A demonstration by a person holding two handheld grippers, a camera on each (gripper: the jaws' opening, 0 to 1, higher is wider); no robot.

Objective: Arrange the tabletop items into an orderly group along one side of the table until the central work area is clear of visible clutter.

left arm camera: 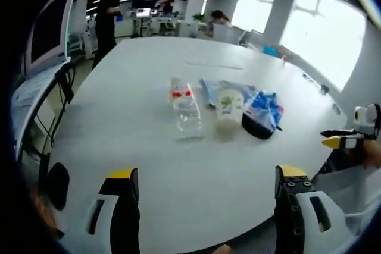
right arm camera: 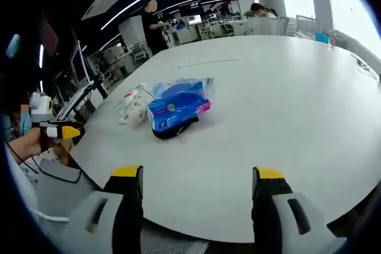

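On the large white oval table (left arm camera: 119, 123), a clear plastic bottle with red label (left arm camera: 184, 108), a pale paper cup (left arm camera: 229, 108) and a blue crinkly snack bag (right arm camera: 175, 106) are sitting clustered mid-table, while the left gripper (left arm camera: 205, 191) and right gripper (right arm camera: 196, 191) are hovering near the edge, jaws wide and holding nothing; approaching the bottle squarely across its body should be helping it slide sideways without rolling.

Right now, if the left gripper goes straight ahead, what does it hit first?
Probably the clear plastic bottle, lying on the white table roughly ahead of the open left gripper. The cup sits just right of that line; depth is unclear.

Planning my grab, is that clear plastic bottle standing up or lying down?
Lying down: the clear bottle rests lengthwise on the white table.
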